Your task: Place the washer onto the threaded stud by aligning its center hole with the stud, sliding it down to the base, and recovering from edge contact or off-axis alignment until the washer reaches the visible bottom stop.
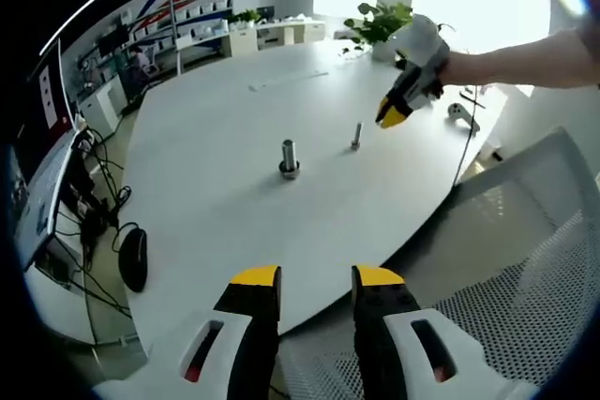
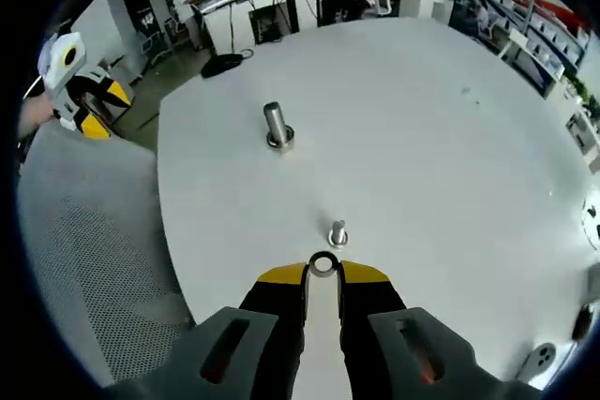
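Right gripper (image 2: 323, 274) jaws pinched the small silver metal ring washer (image 2: 323, 263) at their tips, just short of the upright, short threaded steel stud (image 2: 337, 233) ahead; left gripper (image 1: 316, 280) jaws spread, farther off.

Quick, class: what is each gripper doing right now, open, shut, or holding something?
Left gripper: open, holding nothing, back from the table.
Right gripper: shut on the washer, near the small stud.

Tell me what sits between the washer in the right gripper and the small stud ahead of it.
Nothing: in the right gripper view only bare white table separates the washer, pinched at the right gripper tips, from the small threaded stud.
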Demonstrator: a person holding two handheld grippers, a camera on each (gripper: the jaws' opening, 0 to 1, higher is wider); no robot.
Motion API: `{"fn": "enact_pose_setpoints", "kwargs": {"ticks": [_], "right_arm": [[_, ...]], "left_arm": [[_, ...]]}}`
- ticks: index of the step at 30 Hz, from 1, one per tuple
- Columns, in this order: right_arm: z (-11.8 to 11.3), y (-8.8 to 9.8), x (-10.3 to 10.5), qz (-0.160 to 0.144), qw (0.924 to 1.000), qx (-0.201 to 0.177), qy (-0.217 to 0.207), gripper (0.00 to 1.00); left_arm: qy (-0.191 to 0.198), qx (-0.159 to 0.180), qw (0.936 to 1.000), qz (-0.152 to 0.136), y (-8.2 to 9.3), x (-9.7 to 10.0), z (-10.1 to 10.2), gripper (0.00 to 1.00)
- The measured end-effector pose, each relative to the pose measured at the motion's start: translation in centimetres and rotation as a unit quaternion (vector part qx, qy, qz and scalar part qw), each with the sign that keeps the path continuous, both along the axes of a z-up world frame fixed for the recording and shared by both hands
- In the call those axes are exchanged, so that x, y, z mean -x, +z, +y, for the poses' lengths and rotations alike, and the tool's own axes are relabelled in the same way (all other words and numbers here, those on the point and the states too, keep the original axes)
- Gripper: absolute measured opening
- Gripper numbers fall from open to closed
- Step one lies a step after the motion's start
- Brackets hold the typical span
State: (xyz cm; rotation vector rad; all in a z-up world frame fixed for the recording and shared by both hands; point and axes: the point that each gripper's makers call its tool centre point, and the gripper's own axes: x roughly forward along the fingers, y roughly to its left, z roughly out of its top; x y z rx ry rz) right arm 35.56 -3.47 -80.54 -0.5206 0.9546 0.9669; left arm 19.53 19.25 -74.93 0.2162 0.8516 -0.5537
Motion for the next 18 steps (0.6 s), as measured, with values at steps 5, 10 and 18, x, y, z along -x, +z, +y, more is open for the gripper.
{"fn": "enact_pose_setpoints", "kwargs": {"ticks": [5, 10, 18], "right_arm": [[0.7, -0.1, -0.5, -0.01, 0.9996, 0.013, 0.022, 0.14], [1.2, -0.8, -0.5, -0.016, 0.9982, 0.035, 0.047, 0.14], [1.0, -1.0, -1.7, -0.009, 0.9989, 0.039, 0.025, 0.14]], "left_arm": [[0.002, 0.0, 1.0, -0.003, 0.1, -0.1, 0.1, 0.28], [0.003, -0.001, 1.0, 0.001, -0.1, 0.0, 0.2, 0.28], [0.008, -0.002, 1.0, -0.001, 0.0, -0.1, 0.3, 0.28]]}}
